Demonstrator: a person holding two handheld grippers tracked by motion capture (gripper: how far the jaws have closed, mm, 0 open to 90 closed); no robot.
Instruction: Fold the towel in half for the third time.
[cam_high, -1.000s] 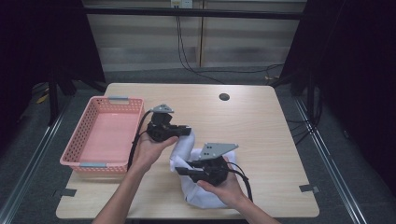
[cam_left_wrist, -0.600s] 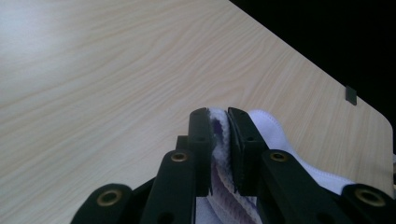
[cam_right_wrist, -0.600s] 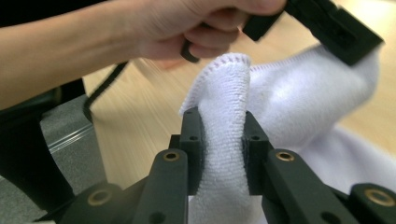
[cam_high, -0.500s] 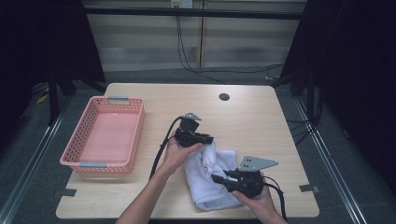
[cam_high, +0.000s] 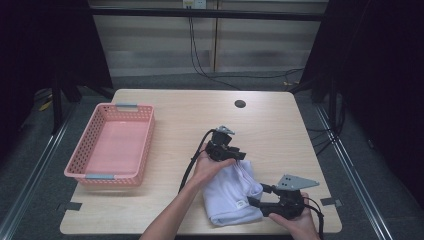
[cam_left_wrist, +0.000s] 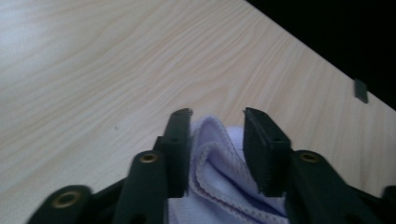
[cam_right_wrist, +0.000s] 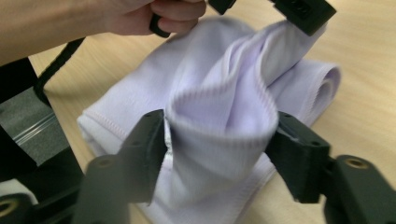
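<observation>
A white cloth (cam_high: 230, 192) lies folded and bunched on the wooden table (cam_high: 280, 130), near its front edge. My left gripper (cam_high: 240, 156) is at the cloth's far corner. In the left gripper view its jaws (cam_left_wrist: 217, 116) have just been opening: the hemmed cloth edge (cam_left_wrist: 219, 158) rests against one pad, with a gap to the other. My right gripper (cam_high: 259, 195) points left at the cloth's near right side. Its jaws (cam_right_wrist: 219, 119) have also just been opening, and a loose fold of cloth (cam_right_wrist: 219, 93) bulges between them. The left gripper (cam_right_wrist: 261, 9) is seen beyond that fold.
A pink plastic basket (cam_high: 75, 170) with nothing in it stands at the table's left side. A small dark hole (cam_high: 240, 104) sits near the far edge. Black cables trail from both grippers, and dark tape marks (cam_high: 330, 201) sit at the front corners.
Both hands have carried the cloth to the right and down onto the table. Both pairs of jaws have gone from shut on the cloth to spread apart.
</observation>
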